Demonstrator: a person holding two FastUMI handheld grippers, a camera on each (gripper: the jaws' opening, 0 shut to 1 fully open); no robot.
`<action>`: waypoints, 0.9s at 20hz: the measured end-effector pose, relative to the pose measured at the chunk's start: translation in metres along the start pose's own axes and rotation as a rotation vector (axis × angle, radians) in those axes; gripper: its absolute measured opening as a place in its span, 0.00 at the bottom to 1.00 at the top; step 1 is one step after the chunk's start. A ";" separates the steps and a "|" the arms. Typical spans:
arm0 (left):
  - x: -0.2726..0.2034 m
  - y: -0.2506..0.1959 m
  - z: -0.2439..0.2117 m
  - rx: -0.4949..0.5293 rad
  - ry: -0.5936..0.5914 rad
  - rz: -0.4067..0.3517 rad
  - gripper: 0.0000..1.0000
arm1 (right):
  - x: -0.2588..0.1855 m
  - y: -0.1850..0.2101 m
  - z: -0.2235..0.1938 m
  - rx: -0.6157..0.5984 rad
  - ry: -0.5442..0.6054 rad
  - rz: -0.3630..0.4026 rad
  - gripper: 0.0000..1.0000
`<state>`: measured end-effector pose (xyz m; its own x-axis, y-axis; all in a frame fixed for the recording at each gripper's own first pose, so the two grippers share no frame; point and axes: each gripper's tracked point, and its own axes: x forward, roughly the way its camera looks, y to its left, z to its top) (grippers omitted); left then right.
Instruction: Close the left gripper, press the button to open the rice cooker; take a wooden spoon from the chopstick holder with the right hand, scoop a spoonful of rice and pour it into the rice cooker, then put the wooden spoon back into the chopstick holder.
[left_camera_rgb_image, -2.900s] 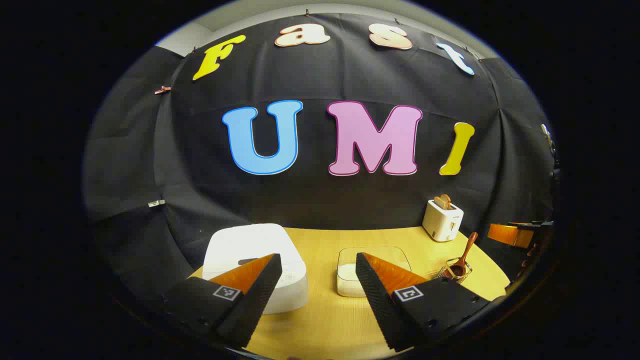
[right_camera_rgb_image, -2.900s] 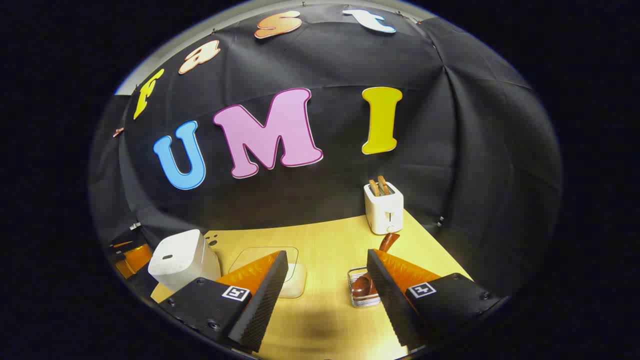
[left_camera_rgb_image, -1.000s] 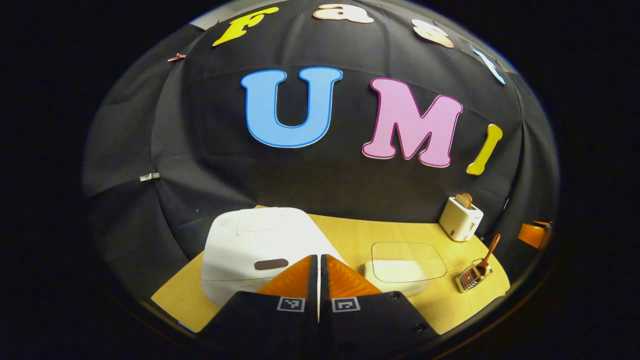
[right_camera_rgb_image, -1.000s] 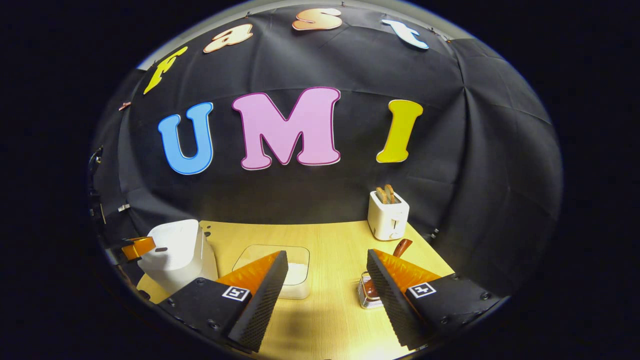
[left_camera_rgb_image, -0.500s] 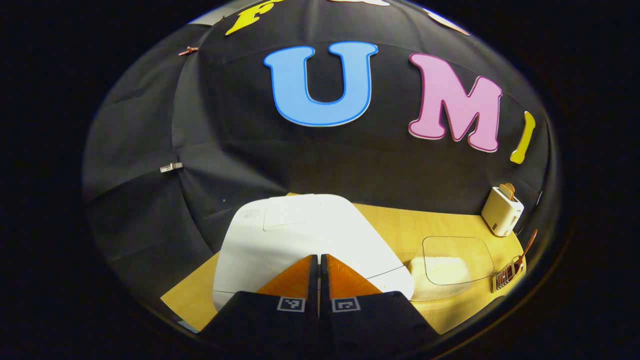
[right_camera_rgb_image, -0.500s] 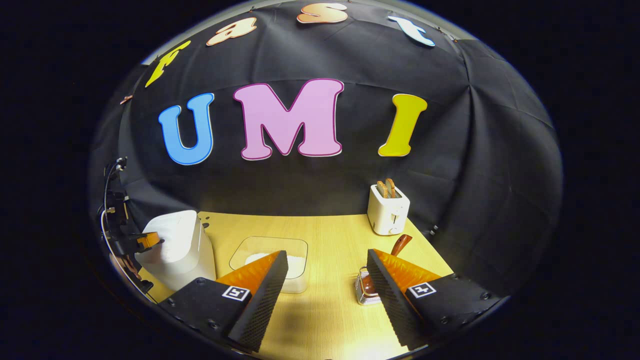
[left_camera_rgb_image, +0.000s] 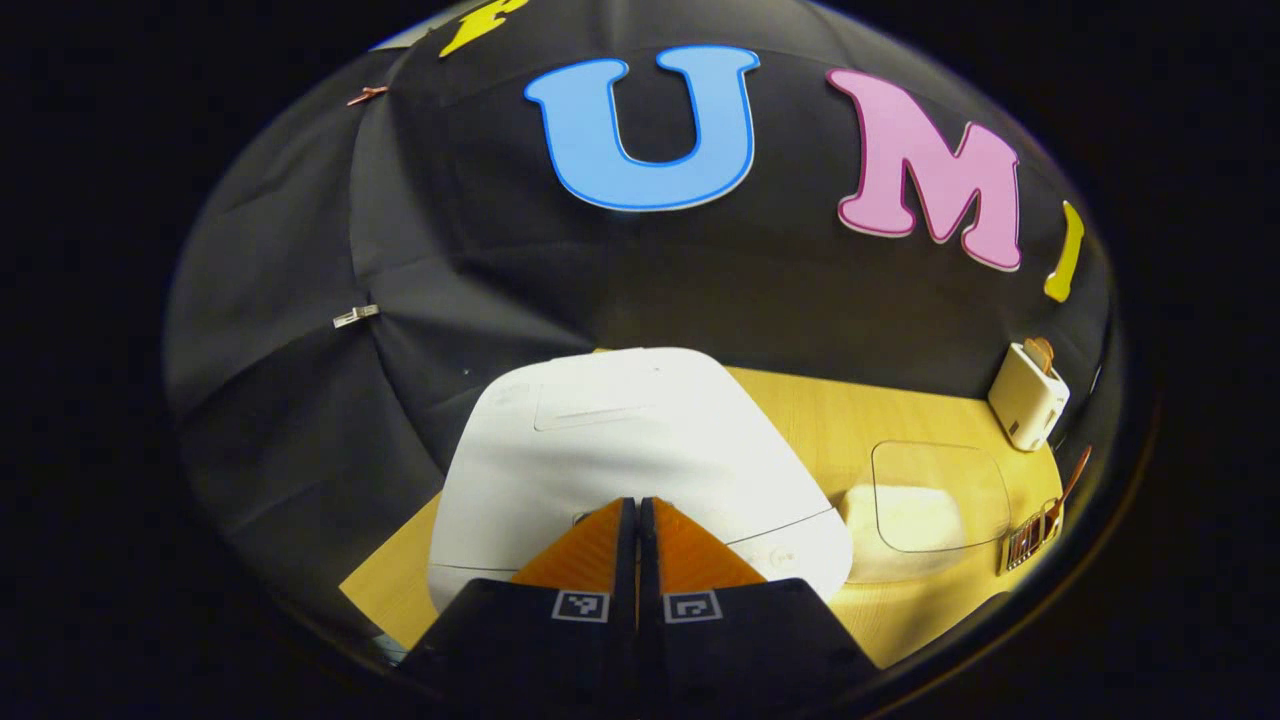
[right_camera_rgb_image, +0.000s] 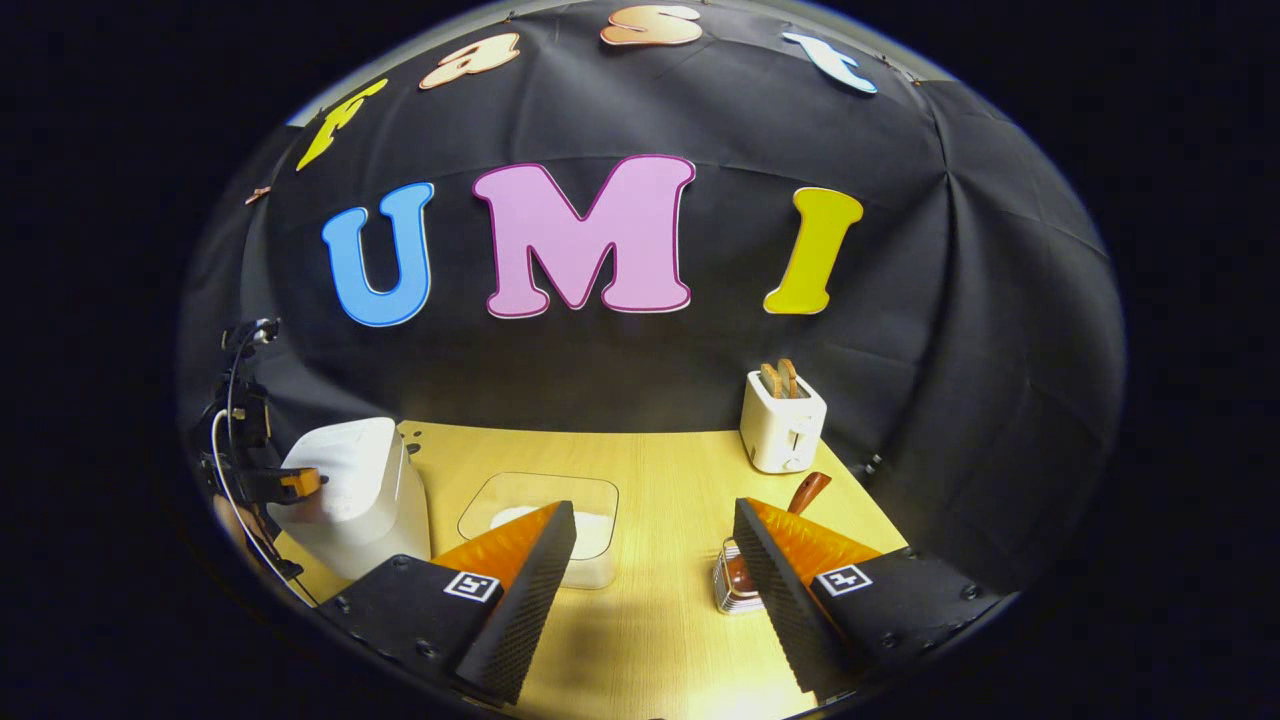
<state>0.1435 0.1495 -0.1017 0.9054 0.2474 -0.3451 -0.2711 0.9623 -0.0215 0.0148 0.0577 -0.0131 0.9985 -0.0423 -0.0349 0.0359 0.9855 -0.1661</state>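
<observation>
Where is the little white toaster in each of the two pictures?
Left gripper view: the toaster stands at the far right edge, on the table's back corner.
Right gripper view: the toaster stands right of middle, by the cloth wall, beyond the wooden spoon.
Shared landmark: the clear rice container lies between toaster and rice cooker.

The left gripper (left_camera_rgb_image: 637, 503), fingers pressed together at lower centre of the left gripper view, covers the front of the cooker (left_camera_rgb_image: 620, 440), hiding its button. At the right edge of that view, the holder (left_camera_rgb_image: 1028, 545) and spoon (left_camera_rgb_image: 1072, 478) are small and partly cut off. In the right gripper view, the right gripper's finger (right_camera_rgb_image: 790, 560) masks much of the holder (right_camera_rgb_image: 735, 590) and the spoon (right_camera_rgb_image: 805, 492) bowl; the other finger overlaps the rice box (right_camera_rgb_image: 540, 515).
</observation>
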 end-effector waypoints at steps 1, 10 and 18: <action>0.003 0.000 -0.001 -0.001 0.023 0.004 0.06 | 0.000 -0.002 -0.002 -0.001 0.002 0.000 0.98; 0.006 0.000 0.008 -0.019 0.032 -0.037 0.06 | 0.001 -0.022 -0.009 0.039 0.001 -0.013 0.98; -0.076 0.011 0.119 -0.068 -0.344 0.016 0.05 | -0.005 -0.058 0.008 0.076 -0.056 -0.058 0.98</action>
<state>0.1101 0.1549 0.0356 0.9548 0.2970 -0.0098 -0.2967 0.9511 -0.0854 0.0077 0.0020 0.0045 0.9953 -0.0927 0.0277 0.0948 0.9913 -0.0911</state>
